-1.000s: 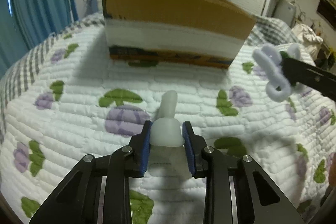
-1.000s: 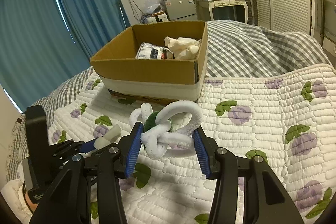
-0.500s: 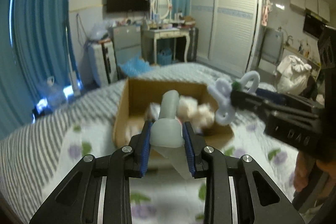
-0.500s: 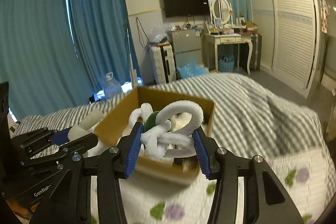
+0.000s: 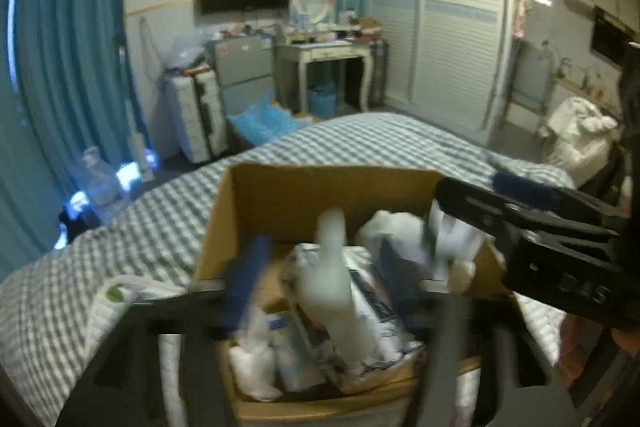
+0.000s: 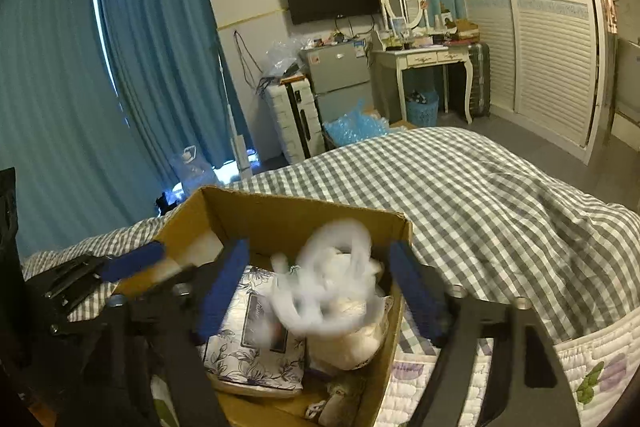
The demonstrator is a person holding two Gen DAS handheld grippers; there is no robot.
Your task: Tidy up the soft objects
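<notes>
An open cardboard box (image 5: 312,187) stands on the bed and holds soft items. My left gripper (image 5: 320,279) is over the box with jaws spread wide; a pale white soft piece (image 5: 332,283) is between them, touching neither pad. My right gripper (image 6: 320,283) is also over the box (image 6: 304,219), jaws wide; the white fuzzy looped toy (image 6: 328,279) is blurred between them, untouched by the pads. The right gripper (image 5: 532,227) shows at the box's right in the left wrist view; the left gripper (image 6: 120,267) shows at the box's left in the right wrist view.
In the box lie a floral-printed packet (image 6: 256,339) and white crumpled soft things (image 5: 384,231). The bed has a grey checked cover (image 6: 480,195) and a quilted flower blanket (image 6: 592,367). Beyond are blue curtains, a small fridge (image 6: 336,79) and a dressing table (image 6: 428,59).
Both grippers have opened wide over the box and let go of the white piece and the fuzzy toy. Both have moved closer over the box.
</notes>
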